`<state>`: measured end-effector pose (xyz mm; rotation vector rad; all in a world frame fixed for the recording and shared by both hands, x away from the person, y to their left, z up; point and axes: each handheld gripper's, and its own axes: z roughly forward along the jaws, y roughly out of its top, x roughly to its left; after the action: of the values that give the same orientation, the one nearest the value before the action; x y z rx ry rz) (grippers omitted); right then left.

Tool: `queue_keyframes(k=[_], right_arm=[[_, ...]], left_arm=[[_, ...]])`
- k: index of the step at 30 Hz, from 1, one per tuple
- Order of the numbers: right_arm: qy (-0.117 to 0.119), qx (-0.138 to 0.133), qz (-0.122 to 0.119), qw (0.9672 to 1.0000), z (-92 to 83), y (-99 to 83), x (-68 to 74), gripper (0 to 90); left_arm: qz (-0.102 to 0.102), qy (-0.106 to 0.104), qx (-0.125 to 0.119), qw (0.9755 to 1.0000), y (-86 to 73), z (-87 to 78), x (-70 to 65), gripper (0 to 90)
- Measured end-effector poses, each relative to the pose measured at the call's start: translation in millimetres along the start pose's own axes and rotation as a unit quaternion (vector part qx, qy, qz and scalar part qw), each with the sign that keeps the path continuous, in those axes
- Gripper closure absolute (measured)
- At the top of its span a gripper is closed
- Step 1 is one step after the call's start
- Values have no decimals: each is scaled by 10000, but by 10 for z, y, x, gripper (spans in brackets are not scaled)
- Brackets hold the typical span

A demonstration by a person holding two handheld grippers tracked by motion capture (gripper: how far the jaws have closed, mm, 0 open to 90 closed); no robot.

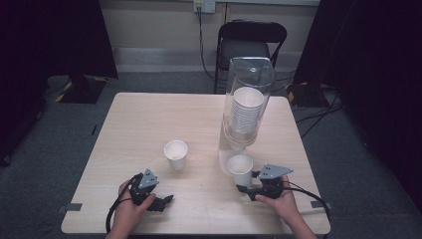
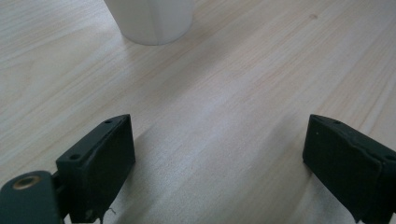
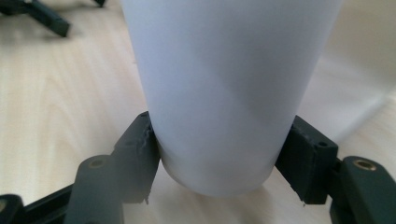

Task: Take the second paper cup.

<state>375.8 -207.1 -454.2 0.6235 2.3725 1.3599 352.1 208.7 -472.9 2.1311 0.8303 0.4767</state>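
The right gripper (image 1: pixel 242 188) clenches a white paper cup (image 1: pixel 240 170) near its base — the cup stands upright just beside the tall clear plastic cup dispenser (image 1: pixel 247 104), at its near side. The left gripper (image 1: pixel 166 200) rests released on the light wooden table (image 1: pixel 149 119), near-left — a second white paper cup (image 1: pixel 175 155) stands just beyond it.

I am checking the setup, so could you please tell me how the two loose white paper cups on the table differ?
The cup by the dispenser is clamped near its base by the right gripper; the cup at mid-table stands free, untouched, ahead of the open left gripper. The held cup sits right beside the clear cup dispenser; the free cup stands well clear of it. Both are plain white, upright and open-topped.
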Motion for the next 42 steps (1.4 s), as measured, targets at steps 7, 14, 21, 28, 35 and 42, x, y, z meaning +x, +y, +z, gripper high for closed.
queue_keyframes(k=[7,14,21,28,35,42], right_arm=[[208,272,-173,9993,91,8,54,353],[300,282,-272,9988,114,21,87,353],[453,-82,-407,9981,148,56,137,353],[599,-53,-775,9952,241,106,237,352],[632,22,-942,9935,290,129,276,351],[620,49,-1059,9924,294,137,276,350]], left_arm=[[2,-1,1,10000,0,0,0,87],[-184,-138,-136,9996,27,-5,-27,142],[-485,-1089,-1032,9875,550,-159,-287,163],[-633,-1480,-941,9825,954,-194,-349,297],[-970,-1612,-436,9812,1134,-64,-436,449],[-1021,-1671,-61,9806,1154,101,-493,724]])
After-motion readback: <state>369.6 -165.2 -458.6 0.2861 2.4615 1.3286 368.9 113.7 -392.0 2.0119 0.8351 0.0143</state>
